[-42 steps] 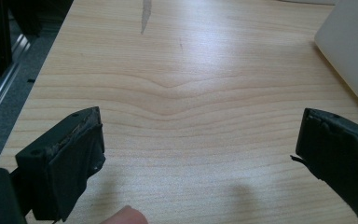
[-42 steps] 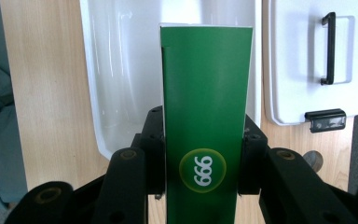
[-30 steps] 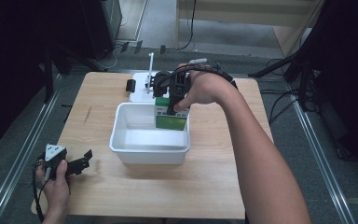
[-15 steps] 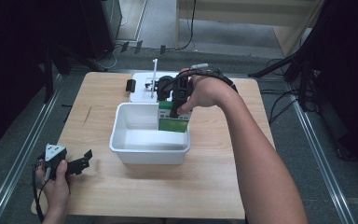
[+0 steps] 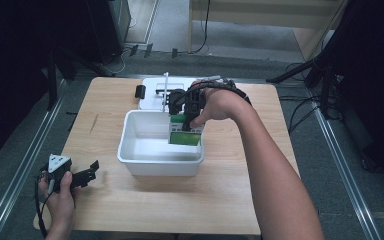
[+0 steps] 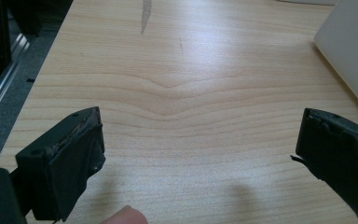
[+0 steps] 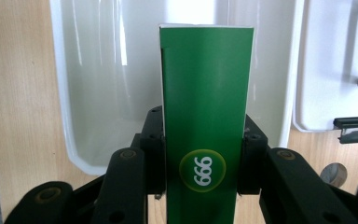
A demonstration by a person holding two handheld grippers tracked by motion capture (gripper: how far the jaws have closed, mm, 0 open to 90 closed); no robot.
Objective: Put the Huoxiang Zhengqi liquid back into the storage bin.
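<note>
high view: the right gripper (image 5: 191, 116) holds a green cardboard box (image 5: 184, 133) inside the white rectangular plastic tub (image 5: 130, 150). left gripper view: the left gripper (image 6: 198, 158) has jaws spread above the light wooden table (image 6: 182, 70). right gripper view: jaws pinch the box's sides over the tub.

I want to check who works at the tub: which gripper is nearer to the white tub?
Right. The right gripper hangs over the white tub's far right corner, clamped on the green box. The left gripper rests apart at the table's near left corner.
</note>
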